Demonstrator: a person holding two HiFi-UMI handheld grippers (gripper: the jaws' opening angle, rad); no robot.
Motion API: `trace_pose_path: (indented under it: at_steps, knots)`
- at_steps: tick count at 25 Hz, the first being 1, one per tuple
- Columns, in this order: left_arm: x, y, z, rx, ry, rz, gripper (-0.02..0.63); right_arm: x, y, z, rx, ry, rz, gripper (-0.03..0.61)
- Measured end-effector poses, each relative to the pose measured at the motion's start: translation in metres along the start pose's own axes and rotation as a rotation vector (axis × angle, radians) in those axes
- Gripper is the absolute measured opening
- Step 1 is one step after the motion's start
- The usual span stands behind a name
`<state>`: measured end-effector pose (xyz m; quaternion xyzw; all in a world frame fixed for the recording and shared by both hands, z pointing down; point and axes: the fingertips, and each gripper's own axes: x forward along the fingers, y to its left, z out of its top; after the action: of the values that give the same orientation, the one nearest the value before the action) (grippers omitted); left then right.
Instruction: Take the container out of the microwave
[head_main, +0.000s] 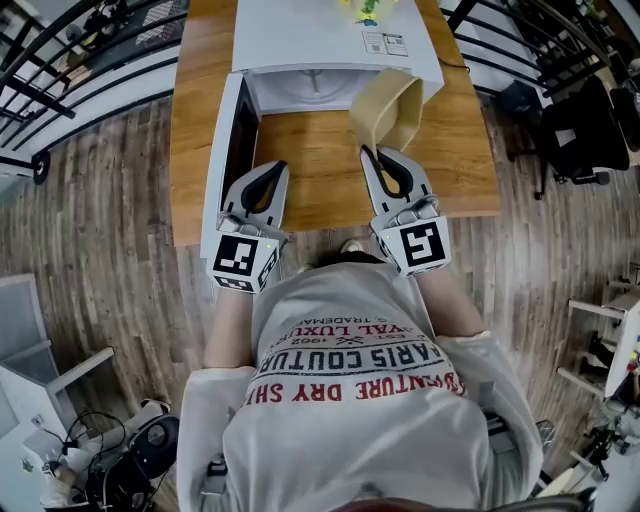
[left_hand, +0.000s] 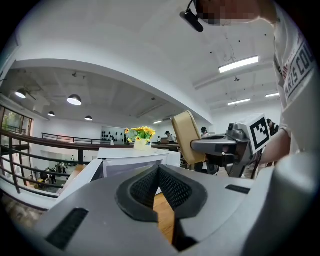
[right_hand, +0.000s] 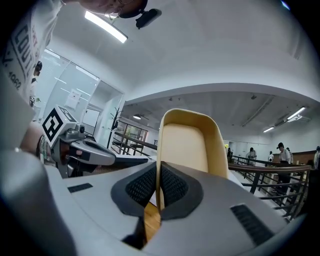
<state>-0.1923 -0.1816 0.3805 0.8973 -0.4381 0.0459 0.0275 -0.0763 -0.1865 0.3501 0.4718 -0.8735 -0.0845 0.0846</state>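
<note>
A tan plastic container (head_main: 388, 110) hangs tilted on its side above the wooden table, just outside the open white microwave (head_main: 330, 40). My right gripper (head_main: 378, 152) is shut on its rim; in the right gripper view the thin wall of the container (right_hand: 187, 142) runs between the pads of my right gripper (right_hand: 159, 167). My left gripper (head_main: 272, 168) hovers beside it to the left, shut with nothing in it, its pads meeting at the tip (left_hand: 159, 167). From the left gripper view the container (left_hand: 187, 135) shows at the right, held up by the other gripper (left_hand: 220, 146).
The microwave door (head_main: 228, 130) stands swung open at the left, close to my left gripper. A pot of yellow flowers (left_hand: 141, 133) sits on top of the microwave. The table (head_main: 200, 120) ends just before the person's body. Railings and chairs lie beyond.
</note>
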Motion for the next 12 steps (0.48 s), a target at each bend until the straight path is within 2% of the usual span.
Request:
trace_pose_path:
  at_steps: [2, 8, 12]
  knots:
    - [0.001, 0.0, 0.001, -0.002, -0.003, 0.004, 0.012, 0.0, 0.0, -0.004, -0.002, 0.012, 0.007, 0.031]
    - [0.004, 0.003, 0.006, 0.0, -0.014, 0.015, 0.012, 0.007, -0.001, 0.01, 0.018, -0.046, 0.009, 0.029]
    - [0.002, 0.004, 0.012, 0.0, -0.021, 0.022, 0.012, 0.008, 0.0, 0.004, 0.02, -0.02, 0.012, 0.029]
